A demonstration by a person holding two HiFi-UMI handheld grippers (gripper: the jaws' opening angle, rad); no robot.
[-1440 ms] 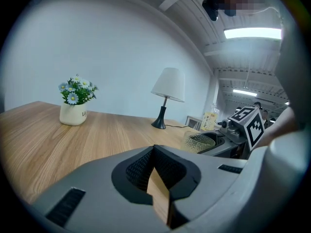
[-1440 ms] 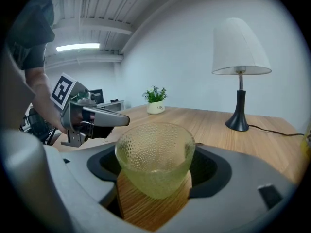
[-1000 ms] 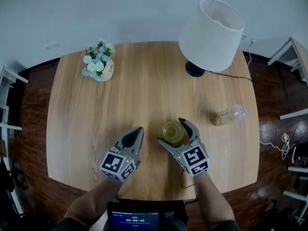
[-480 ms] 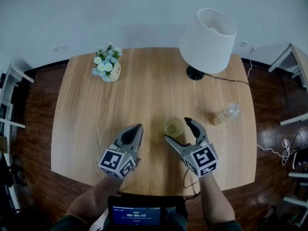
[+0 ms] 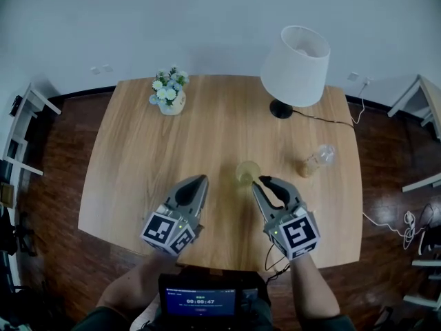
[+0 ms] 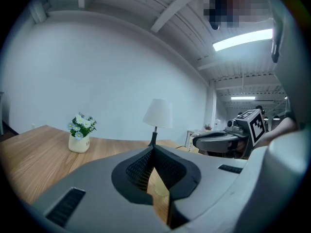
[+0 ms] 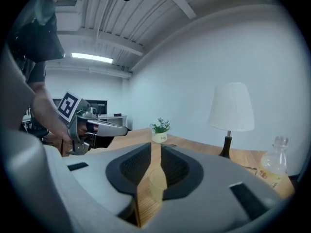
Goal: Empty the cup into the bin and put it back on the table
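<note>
Over the near edge of the table [image 5: 138,157], the left gripper [image 5: 199,180] has its jaws together, empty. The right gripper [image 5: 261,181] has just been closing its jaws, now nearly together on nothing. Just beyond them, the cup [image 5: 247,170] stands upright near the table's middle.

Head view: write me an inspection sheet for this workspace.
Surface: light wooden table, no spill seen.
Job's things: translucent yellowish cup upright on the table, unheld; bin: nothing seen.
Clutter: white-shaded lamp, white pot of flowers, clear plastic bottle on its side.
Grippers: left tool shut, empty; right tool has just been closing its jaws, nothing between them, cup just beyond.
Cables: black lamp cord over the table's far right; white cable on floor.
Surroundings: dark wooden floor, white wall.
</note>
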